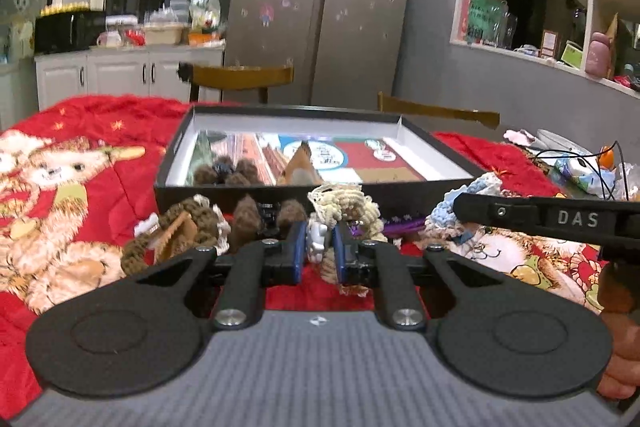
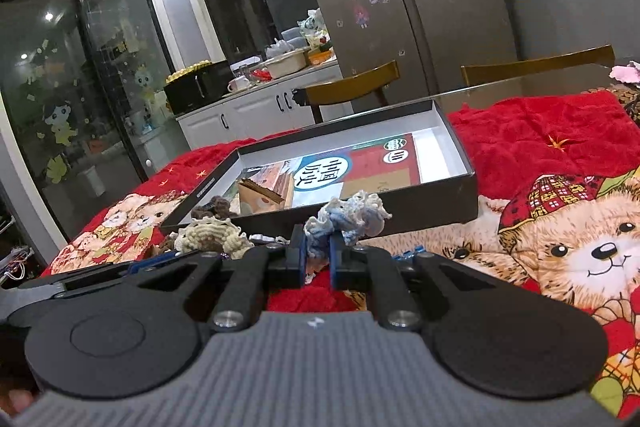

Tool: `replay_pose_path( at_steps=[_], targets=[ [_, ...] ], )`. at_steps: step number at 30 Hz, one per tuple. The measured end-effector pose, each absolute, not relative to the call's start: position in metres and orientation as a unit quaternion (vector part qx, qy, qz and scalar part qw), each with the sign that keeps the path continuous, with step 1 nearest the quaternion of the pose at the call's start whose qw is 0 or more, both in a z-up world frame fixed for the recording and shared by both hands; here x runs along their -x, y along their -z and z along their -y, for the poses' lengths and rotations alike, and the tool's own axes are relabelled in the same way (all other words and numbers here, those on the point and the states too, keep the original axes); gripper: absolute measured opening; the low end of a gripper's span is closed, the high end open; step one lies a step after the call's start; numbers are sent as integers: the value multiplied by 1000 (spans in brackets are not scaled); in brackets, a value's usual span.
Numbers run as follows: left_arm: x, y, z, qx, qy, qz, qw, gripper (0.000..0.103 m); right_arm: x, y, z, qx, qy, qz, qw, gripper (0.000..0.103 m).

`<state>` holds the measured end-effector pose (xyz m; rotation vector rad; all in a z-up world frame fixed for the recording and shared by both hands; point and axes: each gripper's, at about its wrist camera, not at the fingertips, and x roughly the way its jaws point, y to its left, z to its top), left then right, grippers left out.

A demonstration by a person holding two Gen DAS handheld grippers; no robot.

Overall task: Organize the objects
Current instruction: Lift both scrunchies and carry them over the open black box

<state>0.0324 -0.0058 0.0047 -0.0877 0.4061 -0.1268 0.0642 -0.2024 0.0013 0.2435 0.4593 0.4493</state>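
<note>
A black open box (image 1: 256,193) with a printed floor lies on the red blanket; it also shows in the right wrist view (image 2: 456,205). Inside lie dark brown fuzzy pieces (image 1: 234,169) and a tan cardboard piece (image 1: 302,163). My left gripper (image 1: 318,247) is shut on a cream crocheted item (image 1: 344,205) with a small white charm, just in front of the box. My right gripper (image 2: 318,253) is shut on a blue-and-white crocheted item (image 2: 352,217) near the box's front wall. The cream item (image 2: 212,237) shows to its left.
Brown knitted items (image 1: 180,231) and a light blue one (image 1: 448,215) lie before the box. The right gripper's arm (image 1: 560,219) crosses on the right. Clutter with cables (image 1: 584,167) sits far right. Two wooden chairs (image 1: 240,77) stand behind the table. A teddy-bear print (image 2: 580,247) covers the blanket.
</note>
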Motion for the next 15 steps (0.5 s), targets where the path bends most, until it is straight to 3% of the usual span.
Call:
replay_pose_path(
  at_steps=[15],
  targets=[
    [-25,-7,14,19,52,-188,981,18,-46,-12,197,-102,-254,-154,949,13]
  ],
)
